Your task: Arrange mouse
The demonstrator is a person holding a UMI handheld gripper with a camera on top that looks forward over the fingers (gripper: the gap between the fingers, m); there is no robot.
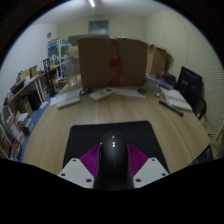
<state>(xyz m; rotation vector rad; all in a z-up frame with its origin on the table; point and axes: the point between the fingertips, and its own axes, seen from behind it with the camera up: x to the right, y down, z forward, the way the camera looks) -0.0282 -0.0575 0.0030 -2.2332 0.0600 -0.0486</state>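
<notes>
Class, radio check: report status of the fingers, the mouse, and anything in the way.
Gripper fingers shut on the black mouse. Mouse over the dark mouse pad on the wooden table. Nothing in the way just ahead.

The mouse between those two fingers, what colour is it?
Black, the mouse sits between the gripper fingers, over a dark mat; gripper view.
</notes>
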